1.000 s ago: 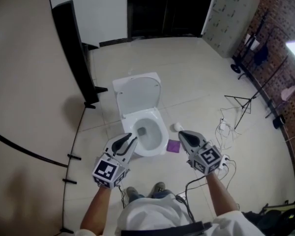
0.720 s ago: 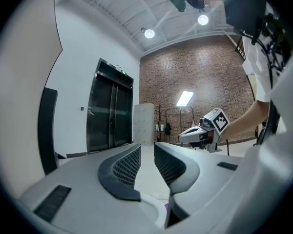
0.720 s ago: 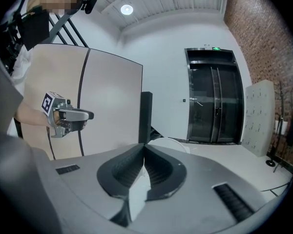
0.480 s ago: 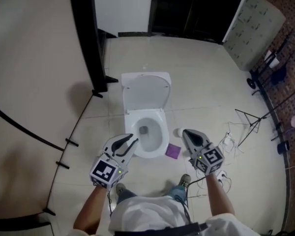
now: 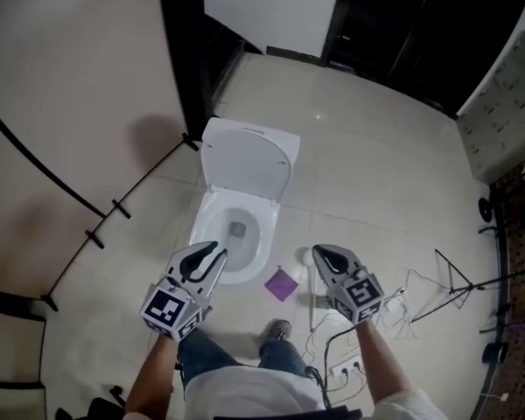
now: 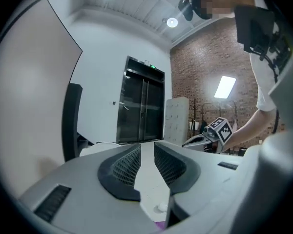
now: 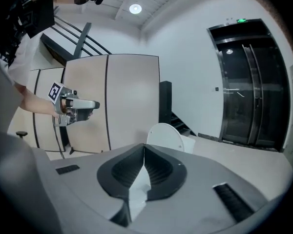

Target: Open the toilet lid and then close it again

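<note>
With the lid (image 5: 245,166) up, closing comes next: the left gripper (image 5: 215,252), jaws slightly parted and empty, or the shut, empty right gripper (image 5: 316,251) must reach it.

A: Where is the lid (image 5: 245,169)?
B: Up behind the toilet bowl (image 5: 212,234).
A: And the grippers?
B: The left gripper (image 5: 217,254) is at the bowl's near edge and the right gripper (image 5: 319,252) is off to its right. A flat square (image 5: 282,283) lies on the floor between them.

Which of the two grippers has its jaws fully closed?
The right gripper: its jaws meet at the tips with nothing between them. The left gripper differs, with a narrow empty gap between its jaws.
</note>
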`<state>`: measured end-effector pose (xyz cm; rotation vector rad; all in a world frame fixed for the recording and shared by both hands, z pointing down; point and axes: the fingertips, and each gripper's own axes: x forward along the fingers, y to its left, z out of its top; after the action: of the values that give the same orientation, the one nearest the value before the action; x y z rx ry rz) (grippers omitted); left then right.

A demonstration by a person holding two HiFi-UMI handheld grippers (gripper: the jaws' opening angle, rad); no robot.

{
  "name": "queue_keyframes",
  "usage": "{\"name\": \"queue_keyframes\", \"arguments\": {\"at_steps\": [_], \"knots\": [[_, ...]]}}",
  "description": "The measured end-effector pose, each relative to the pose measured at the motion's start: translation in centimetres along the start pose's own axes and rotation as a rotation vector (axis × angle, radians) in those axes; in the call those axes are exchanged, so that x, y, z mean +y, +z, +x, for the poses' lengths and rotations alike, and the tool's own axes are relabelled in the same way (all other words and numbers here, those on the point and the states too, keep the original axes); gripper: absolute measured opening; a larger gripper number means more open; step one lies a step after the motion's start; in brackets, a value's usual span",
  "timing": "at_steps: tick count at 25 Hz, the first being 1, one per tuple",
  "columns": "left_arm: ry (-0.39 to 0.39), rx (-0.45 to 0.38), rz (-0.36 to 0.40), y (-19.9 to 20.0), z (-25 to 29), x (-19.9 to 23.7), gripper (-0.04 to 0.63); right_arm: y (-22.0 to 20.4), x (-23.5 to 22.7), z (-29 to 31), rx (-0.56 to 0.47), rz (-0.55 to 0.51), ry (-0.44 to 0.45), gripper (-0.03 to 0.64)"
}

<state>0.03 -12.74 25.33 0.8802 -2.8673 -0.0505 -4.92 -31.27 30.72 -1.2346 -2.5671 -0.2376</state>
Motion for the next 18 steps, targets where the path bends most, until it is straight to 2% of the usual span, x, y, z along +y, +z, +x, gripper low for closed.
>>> {"name": "queue_keyframes", "arguments": {"at_steps": [3,5,8,10,13,15,18], "knots": [[0.049,0.02,-0.011,-0.7,2.3,-1.8,0.08,-1.3,-3.0,0.5,0.011,-0.011,0.069,0.011],[0.076,0.015,-0.013,-1.1,3.6,-2.4,0.08,-2.4,-4.8,1.8,0.03,-0.017,0.106,0.077],[0.101,0.006,-0.033,-2.2,5.7,-2.3,0.08,-3.7,-7.5,4.5,0.076,-0.047,0.136,0.08],[0.114,0.012,-0.02,-3.7,7.3,-1.3,0.08,-4.9,-9.4,7.1,0.097,-0.064,0.153,0.08],[0.116,0.028,-0.003,-6.1,10.2,0.2,0.081,-7.2,-12.9,11.8,0.084,-0.047,0.153,0.082],[0.106,0.033,0.001,-7.7,12.1,1.0,0.08,-9.0,-15.2,15.3,0.094,-0.033,0.149,0.142],[0.08,0.041,-0.005,-10.4,14.9,1.9,0.081,-11.9,-18.1,20.3,0.125,-0.016,0.159,0.152]]}}
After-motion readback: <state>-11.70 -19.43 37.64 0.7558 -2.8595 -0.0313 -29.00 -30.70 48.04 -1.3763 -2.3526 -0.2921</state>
